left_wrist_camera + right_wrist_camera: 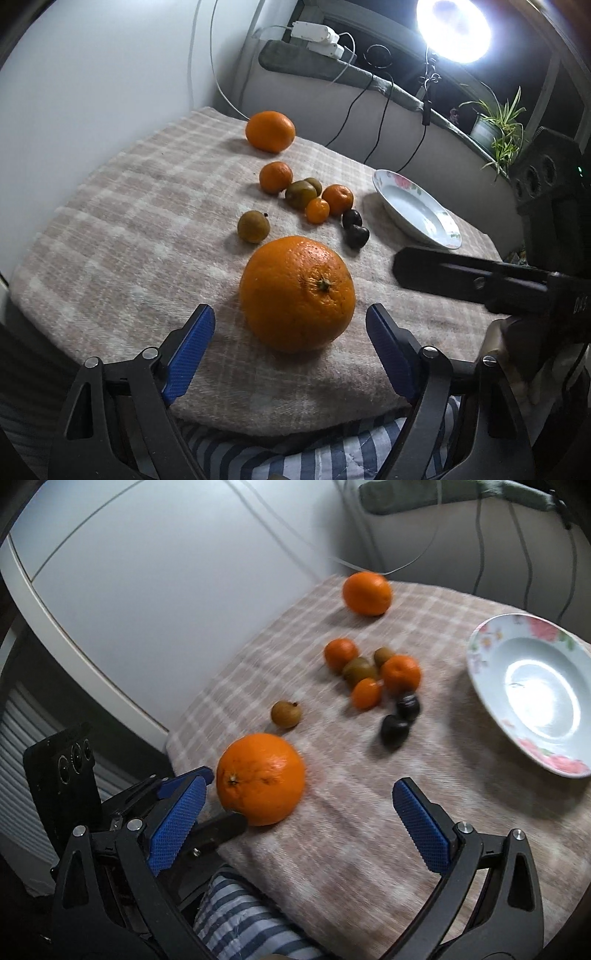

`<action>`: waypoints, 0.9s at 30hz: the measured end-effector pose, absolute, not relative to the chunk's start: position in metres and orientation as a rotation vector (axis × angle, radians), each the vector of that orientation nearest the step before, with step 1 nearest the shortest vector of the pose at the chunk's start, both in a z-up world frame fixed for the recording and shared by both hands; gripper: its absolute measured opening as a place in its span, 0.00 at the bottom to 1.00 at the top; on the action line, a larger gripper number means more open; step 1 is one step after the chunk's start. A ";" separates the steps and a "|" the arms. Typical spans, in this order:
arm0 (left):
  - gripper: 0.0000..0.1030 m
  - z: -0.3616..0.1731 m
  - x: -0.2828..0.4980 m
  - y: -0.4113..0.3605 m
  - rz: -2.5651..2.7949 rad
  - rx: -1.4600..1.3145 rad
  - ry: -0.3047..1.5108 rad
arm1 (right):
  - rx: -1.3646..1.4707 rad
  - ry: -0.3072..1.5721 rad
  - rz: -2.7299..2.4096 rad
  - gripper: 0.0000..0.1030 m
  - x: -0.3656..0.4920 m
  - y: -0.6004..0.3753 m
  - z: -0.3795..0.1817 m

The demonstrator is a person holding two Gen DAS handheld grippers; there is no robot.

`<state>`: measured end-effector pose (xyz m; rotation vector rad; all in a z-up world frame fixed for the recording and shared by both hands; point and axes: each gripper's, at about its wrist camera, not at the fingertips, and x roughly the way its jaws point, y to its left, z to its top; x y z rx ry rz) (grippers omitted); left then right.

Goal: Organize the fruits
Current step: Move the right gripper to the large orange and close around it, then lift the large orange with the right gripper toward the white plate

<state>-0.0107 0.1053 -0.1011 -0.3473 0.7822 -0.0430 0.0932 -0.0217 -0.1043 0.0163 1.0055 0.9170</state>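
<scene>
The left claw is spread wide, its blue pads either side of the big orange without touching it, the fruit resting on the checked blanket near the front edge. The right claw is spread too, holding nothing, with that same orange just ahead of its left pad. Beyond both claws lie small mandarins, greenish-brown fruits, two dark fruits, another orange farthest off, and, to the right, a flowered plate
</scene>
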 end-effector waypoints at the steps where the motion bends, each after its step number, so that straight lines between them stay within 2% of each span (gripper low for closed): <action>1: 0.77 -0.102 -0.010 0.105 -0.047 -0.348 0.784 | 0.012 1.013 0.928 1.00 0.094 -0.018 -0.106; 9: 0.71 -0.106 -0.005 0.106 -0.066 -0.364 0.794 | -0.030 1.073 0.999 0.97 0.095 0.003 -0.116; 18: 0.68 -0.108 -0.002 0.105 -0.087 -0.383 0.804 | -0.036 1.136 1.045 0.92 0.104 0.025 -0.137; 24: 0.66 -0.109 0.000 0.104 -0.100 -0.385 0.805 | -0.043 1.156 1.058 0.85 0.105 0.032 -0.143; 27: 0.66 -0.109 0.001 0.104 -0.098 -0.381 0.805 | -0.043 1.159 1.070 0.75 0.106 0.035 -0.144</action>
